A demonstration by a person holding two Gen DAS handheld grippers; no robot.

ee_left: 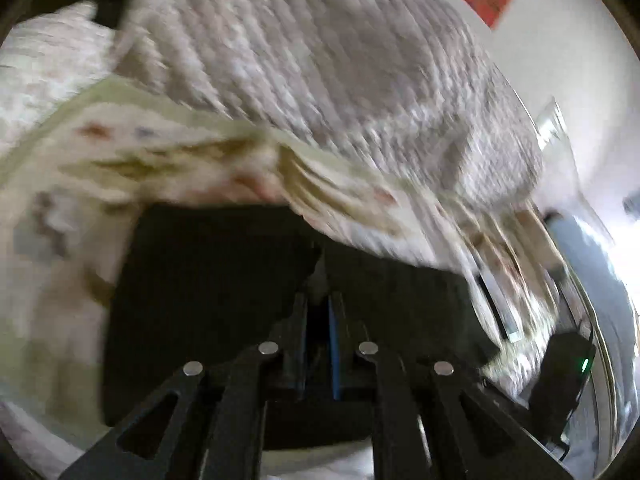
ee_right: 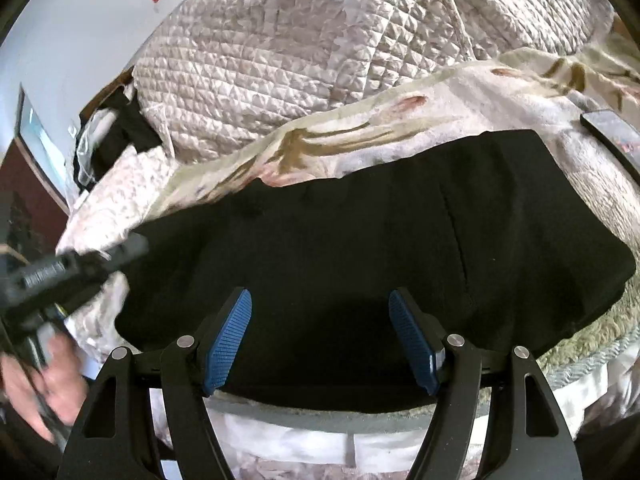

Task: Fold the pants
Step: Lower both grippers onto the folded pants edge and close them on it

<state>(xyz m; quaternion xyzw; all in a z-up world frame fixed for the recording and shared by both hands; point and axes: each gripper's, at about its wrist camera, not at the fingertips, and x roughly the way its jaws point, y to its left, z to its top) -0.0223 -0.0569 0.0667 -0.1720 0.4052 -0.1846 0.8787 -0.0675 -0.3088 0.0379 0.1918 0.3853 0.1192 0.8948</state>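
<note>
The black pants (ee_right: 360, 240) lie folded flat across the flowered sheet (ee_right: 360, 140) on the bed. My right gripper (ee_right: 319, 294) hovers open over their near edge, its blue pads (ee_right: 228, 336) wide apart with nothing between them. In the right wrist view my left gripper (ee_right: 120, 250) shows as a blur at the pants' left end, with a hand (ee_right: 48, 380) behind it. The left wrist view is smeared by motion. There my left gripper (ee_left: 320, 296) is shut, and a fold of the black pants (ee_left: 200, 280) rises around its tips.
A bulky quilted blanket (ee_right: 300, 40) is piled behind the pants. A phone (ee_right: 612, 132) lies on the sheet at the far right. A black device with a green light (ee_left: 568, 368) sits at the right of the left wrist view. The bed's near edge (ee_right: 320, 420) runs just below the pants.
</note>
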